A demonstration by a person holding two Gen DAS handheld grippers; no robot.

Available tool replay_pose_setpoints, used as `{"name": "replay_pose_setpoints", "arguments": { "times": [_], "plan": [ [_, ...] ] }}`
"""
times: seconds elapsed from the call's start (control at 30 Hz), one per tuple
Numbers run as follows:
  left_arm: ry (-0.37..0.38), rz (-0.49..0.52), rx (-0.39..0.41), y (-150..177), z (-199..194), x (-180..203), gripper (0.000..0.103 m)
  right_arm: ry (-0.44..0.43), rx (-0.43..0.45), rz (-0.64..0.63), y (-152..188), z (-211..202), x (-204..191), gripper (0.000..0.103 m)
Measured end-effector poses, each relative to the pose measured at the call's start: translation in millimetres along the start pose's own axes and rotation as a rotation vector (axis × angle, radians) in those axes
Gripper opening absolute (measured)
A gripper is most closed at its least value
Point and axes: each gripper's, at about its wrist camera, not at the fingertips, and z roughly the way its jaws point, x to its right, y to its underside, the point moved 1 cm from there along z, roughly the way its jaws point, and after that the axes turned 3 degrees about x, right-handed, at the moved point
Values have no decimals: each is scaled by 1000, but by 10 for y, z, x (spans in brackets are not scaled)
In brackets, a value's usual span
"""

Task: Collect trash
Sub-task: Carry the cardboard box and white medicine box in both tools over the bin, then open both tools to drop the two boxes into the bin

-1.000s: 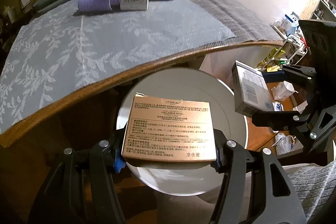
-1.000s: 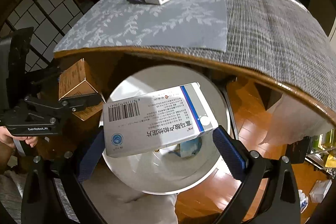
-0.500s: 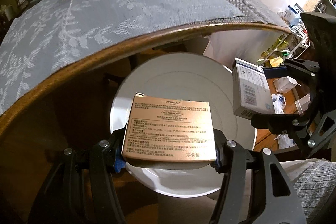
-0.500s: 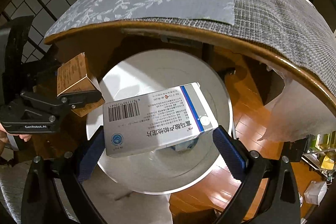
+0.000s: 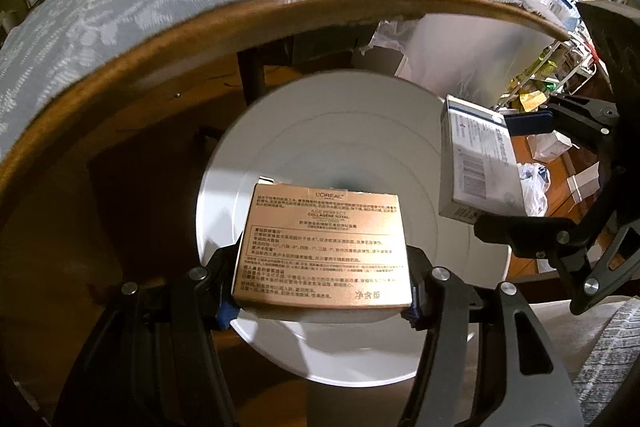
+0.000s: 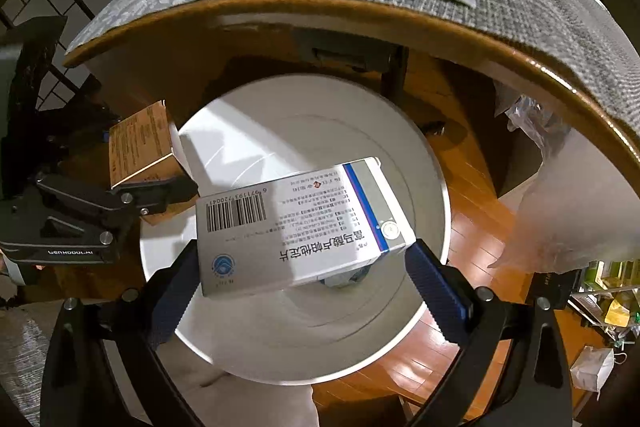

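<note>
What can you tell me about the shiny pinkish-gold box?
The rose-gold box is flat, rectangular cardboard with a shiny metallic look. Its top face shows "L'OREAL", "AGE PERFECT" and small dark Chinese print inside thin lines. It lies nearly level, clamped on its two sides by the jaws of the left gripper, and hangs over the open white bin, below the table's edge. In the right wrist view it looks browner, with a pale end.

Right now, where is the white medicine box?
The white medicine box sits clamped in the right gripper, above the open white bin, beside the rose-gold box.
</note>
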Motion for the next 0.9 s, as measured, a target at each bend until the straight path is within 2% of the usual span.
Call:
{"name": "replay_pose_setpoints", "arguments": {
  "times": [0.67, 0.9],
  "plan": [
    [-35, 23, -72, 22, 360, -51, 61, 31, -24, 7, -10, 254, 56, 98],
    [-43, 34, -84, -73, 448, 18, 61, 49, -29, 12, -22, 322, 93, 98]
  ]
}}
